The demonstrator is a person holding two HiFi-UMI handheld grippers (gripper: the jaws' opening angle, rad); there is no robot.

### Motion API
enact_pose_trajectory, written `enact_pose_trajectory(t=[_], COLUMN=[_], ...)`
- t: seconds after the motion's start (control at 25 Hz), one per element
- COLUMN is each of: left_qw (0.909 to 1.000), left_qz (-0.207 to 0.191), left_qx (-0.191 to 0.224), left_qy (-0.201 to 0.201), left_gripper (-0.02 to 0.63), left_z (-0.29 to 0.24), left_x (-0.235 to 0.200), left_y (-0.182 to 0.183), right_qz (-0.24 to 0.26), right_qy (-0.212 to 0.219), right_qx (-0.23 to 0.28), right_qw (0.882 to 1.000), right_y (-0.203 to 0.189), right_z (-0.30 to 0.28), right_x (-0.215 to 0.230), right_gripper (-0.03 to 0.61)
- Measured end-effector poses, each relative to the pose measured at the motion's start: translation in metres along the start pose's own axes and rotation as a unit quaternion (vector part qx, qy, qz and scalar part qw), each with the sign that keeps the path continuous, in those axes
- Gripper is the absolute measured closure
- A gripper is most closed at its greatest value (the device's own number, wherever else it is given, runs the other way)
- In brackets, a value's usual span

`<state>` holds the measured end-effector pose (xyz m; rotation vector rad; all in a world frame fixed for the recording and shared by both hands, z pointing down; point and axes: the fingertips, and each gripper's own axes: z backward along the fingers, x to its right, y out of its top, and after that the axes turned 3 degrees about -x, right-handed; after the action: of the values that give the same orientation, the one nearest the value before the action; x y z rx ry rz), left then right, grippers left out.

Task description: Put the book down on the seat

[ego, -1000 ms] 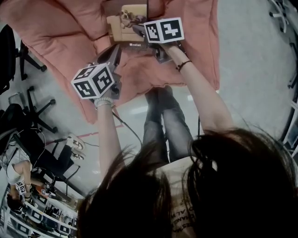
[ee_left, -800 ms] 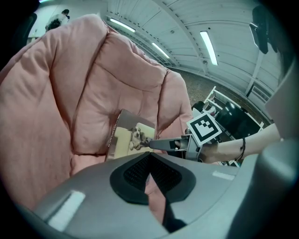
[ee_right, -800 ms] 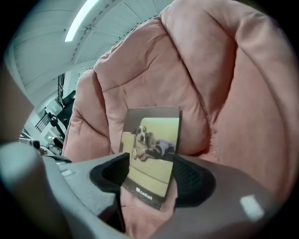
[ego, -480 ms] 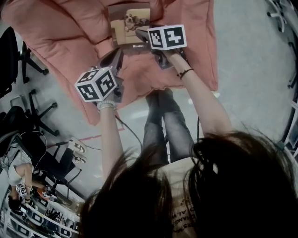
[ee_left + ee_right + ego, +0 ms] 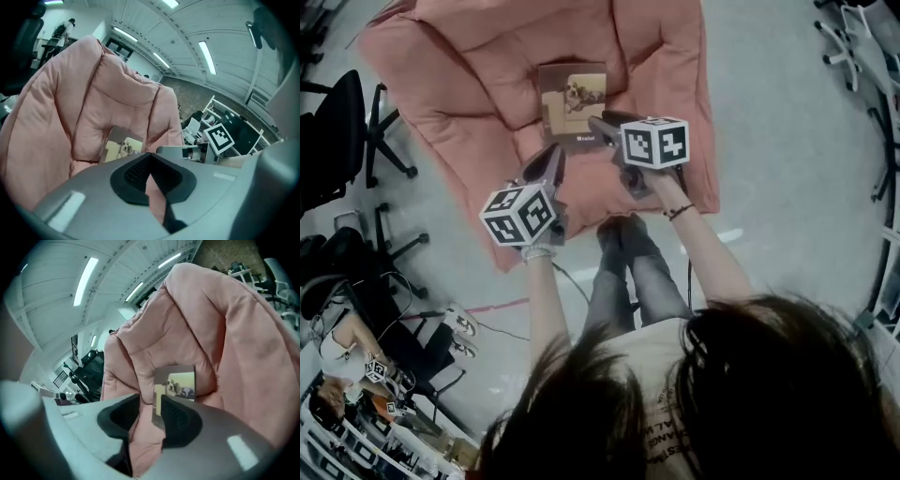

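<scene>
Chairs [image 5: 342,127] in black stand at the far left on the grey floor [image 5: 787,141], clear of the pink seat [image 5: 459,84]. Another person [image 5: 333,342] sits at the lower left.

The seat is one big padded cushion with a hollow in its middle and puffy sides rising round it. My left tongs [image 5: 551,155] hang over its front part, tilted down toward the hollow. In the left gripper view their pads [image 5: 133,173] meet at the tips, closed on nothing, with only pink padding showing through the slit lower down.

Next comes the book [image 5: 574,98]. It lies cover up in the hollow and touches only the cushion. The cover is dark brown along the top and left. It carries a pale yellow picture of a dog lying down, and a small white word at the bottom that I cannot read. The book is a little longer than wide. Its long axis runs away from me, from the seat's front toward its back, with the cover's bottom edge nearest me.

Just right of it are my right tongs [image 5: 598,122], their tip over the book's right edge in the head view. They have just been closing, yet a gap remains and they grip nothing. The book sits beyond them, one lower corner hidden behind a jaw in the right gripper view.

My legs [image 5: 628,267] stand at the seat's front edge, and white chairs [image 5: 848,37] stand far right.
</scene>
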<state>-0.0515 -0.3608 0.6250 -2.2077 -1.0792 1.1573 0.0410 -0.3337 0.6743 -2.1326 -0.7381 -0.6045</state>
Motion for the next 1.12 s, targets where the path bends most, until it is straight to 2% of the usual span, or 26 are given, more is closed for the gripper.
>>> enact_pose_trajectory(t=[0.24, 0.44, 0.88, 1.12], left_qw=[0.9996, 0.9992, 0.9969, 0.9930], left_qz=[-0.023, -0.033, -0.063, -0.093], left_qx=[0.012, 0.023, 0.047, 0.070], left_qy=[-0.005, -0.011, -0.010, -0.018], left_gripper=[0.612, 0.612, 0.612, 0.612], left_z=[0.020, 0.052, 0.092, 0.109], left_x=[0.030, 0.062, 0.105, 0.126], left_y=[0.021, 0.043, 0.075, 0.092], right_qz=[0.016, 0.058, 0.097, 0.114], right_qy=[0.047, 0.053, 0.093, 0.099], right_qx=[0.028, 0.025, 0.052, 0.065], right_qw=[0.998, 0.997, 0.990, 0.986], right_y=[0.022, 0.031, 0.056, 0.064], right_z=[0.036, 0.074, 0.126, 0.145], right_x=[-0.040, -0.079, -0.133, -0.153], right_gripper=[0.465, 0.476, 0.525, 0.541])
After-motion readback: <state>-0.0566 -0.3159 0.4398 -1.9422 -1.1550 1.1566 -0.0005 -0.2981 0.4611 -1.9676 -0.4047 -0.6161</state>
